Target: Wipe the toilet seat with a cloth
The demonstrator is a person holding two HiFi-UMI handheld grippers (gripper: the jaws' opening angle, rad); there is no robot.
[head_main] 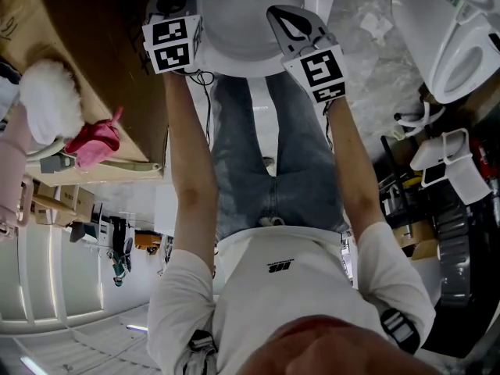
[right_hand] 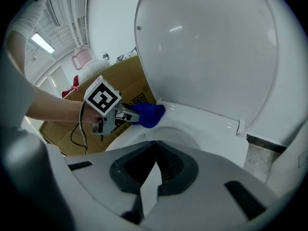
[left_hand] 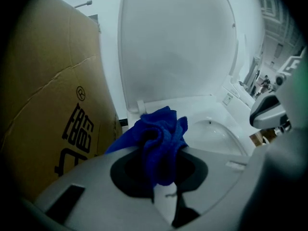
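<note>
The white toilet has its lid [right_hand: 207, 47] raised, and the seat rim [right_hand: 207, 119] lies below it. My left gripper [left_hand: 161, 189] is shut on a bunched blue cloth [left_hand: 159, 138]. In the right gripper view the cloth [right_hand: 149, 114] rests against the seat's back left part, held by the left gripper [right_hand: 126, 118]. My right gripper [right_hand: 149, 179] hovers over the front of the bowl, jaws together with nothing in them. In the head view both grippers, left [head_main: 176, 2] and right [head_main: 287, 20], reach over the toilet [head_main: 242, 30].
A large brown cardboard box [left_hand: 48, 129] stands close against the toilet's left side. A pink rag [head_main: 94, 143] and a white fluffy item [head_main: 51, 100] lie on it. A second toilet [head_main: 453, 45] and clutter [head_main: 445, 162] stand to the right on the grey floor.
</note>
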